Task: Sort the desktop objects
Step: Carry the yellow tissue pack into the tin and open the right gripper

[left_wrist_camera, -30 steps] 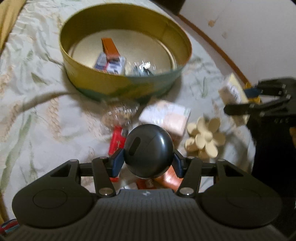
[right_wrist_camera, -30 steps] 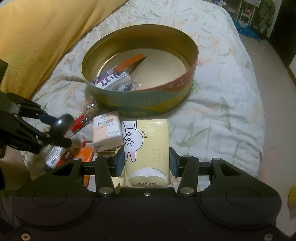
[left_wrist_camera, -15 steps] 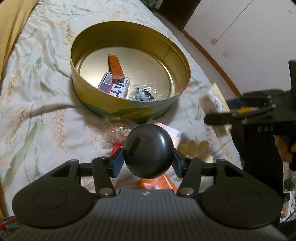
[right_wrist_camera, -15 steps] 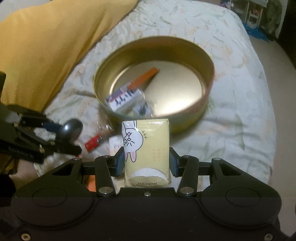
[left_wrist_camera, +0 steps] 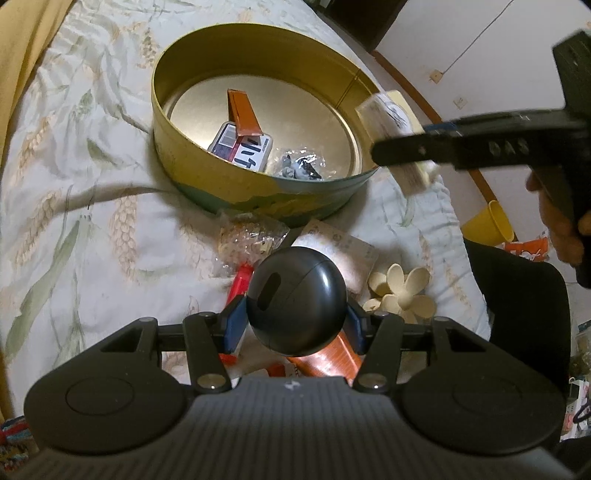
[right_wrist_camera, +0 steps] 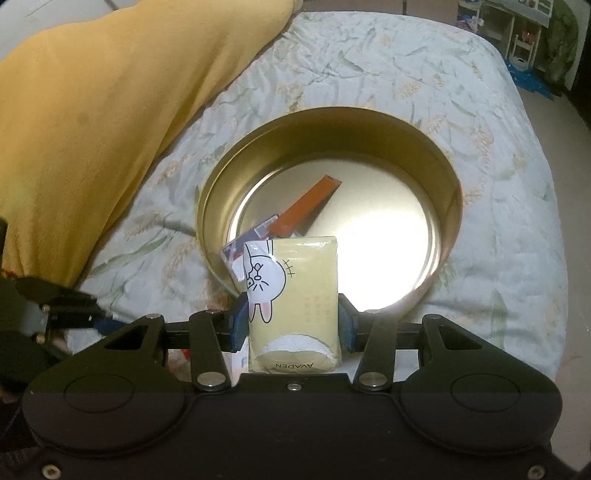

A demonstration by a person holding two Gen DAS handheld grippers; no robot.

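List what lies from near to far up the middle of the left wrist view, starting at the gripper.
Left gripper → black ball clamped between its fingers → clear bag of snacks → round tin → orange packet lying inside the tin → flowered bedspread beyond its far rim.

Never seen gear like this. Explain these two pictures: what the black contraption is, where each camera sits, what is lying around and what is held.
No robot here: a person holds a two-finger tool in each hand, each with a camera looking along its fingers. The left tool is clamped on a round black case. The right tool is clamped on a yellow tissue pack, above the near edge of a round gold tin on a bed. An orange packet lies in the tin. Outside it lie a cream flower hair clip and a clear wrapped packet.
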